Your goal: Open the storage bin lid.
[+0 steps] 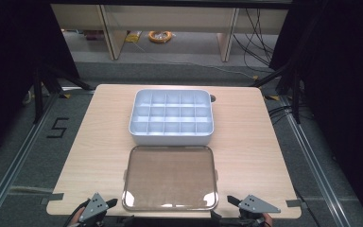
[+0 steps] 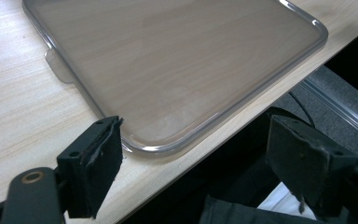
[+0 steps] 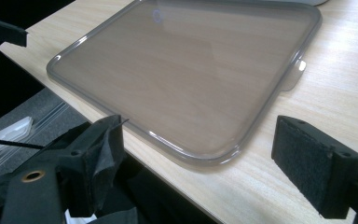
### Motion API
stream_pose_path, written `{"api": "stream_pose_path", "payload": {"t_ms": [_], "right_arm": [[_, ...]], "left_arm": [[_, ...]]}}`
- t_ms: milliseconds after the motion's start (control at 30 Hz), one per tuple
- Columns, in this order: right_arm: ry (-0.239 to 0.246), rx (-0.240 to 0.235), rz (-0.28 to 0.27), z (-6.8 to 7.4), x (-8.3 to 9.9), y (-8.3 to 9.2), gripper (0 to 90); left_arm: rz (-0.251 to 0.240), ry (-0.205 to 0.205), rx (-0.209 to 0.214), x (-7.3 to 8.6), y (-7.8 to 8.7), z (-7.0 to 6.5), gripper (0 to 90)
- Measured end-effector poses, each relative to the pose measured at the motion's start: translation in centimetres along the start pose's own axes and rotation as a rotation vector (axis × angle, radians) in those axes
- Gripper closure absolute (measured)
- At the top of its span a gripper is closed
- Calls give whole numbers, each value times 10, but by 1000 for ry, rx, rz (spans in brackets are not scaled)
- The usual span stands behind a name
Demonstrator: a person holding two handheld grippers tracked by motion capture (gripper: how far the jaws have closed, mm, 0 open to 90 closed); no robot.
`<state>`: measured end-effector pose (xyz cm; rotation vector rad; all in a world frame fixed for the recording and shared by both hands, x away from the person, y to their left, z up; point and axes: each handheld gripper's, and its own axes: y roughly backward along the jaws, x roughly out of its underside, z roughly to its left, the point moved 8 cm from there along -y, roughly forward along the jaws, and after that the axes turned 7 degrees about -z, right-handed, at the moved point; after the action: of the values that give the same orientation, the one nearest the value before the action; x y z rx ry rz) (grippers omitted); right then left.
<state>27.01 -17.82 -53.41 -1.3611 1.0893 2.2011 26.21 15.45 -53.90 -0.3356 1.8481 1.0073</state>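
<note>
Clear lid (image 1: 170, 178) lies flat on table (image 1: 255, 132) at 6 o'clock, its far edge just beside white divided box (image 1: 172, 117) at 12. Left tongs (image 1: 108, 204) at approx. 7 o'clock, released, near lid's corner. Right tongs (image 1: 232, 200) at approx. 5, also released, holding nothing.
</note>
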Motion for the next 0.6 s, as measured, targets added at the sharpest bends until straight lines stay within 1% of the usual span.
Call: {"api": "stream_pose_path", "payload": {"t_ms": [33,67,100,167,200,233,267,300,333,367,400,533,567,600], "right_arm": [[17,7,-7,-2,0,-1,179],[27,5,-4,-3,0,-1,179],[33,13,-4,-4,0,-1,179],[27,2,-5,-3,0,-1,179],[15,6,-3,-2,0,-1,179],[12,1,-10,-1,0,0,179],[17,9,-9,-2,0,0,179],[15,7,-8,-2,0,0,179],[-23,7,0,0,1,0,179],[1,17,-5,-3,1,-1,179],[-7,27,1,-3,1,-1,179],[-8,28,1,-3,2,-2,179],[-8,28,1,-4,2,-2,179],[12,22,-1,-5,1,-1,179]], "left_arm": [[2,-2,2,0,0,1,180],[2,-2,2,0,0,1,180],[10,-10,-12,1,0,3,180],[-1,5,-3,0,0,1,180],[-4,8,0,0,0,0,180],[10,-11,-10,1,0,3,180],[3,1,-9,1,0,2,180],[0,1,-4,0,0,1,180],[-3,3,-1,0,-1,1,180],[-2,12,-4,1,-1,1,180],[8,-2,-11,1,-1,2,181],[10,-6,-11,1,-1,3,182],[2,9,-9,1,-1,2,182],[-12,24,-3,0,-2,0,182]]}}
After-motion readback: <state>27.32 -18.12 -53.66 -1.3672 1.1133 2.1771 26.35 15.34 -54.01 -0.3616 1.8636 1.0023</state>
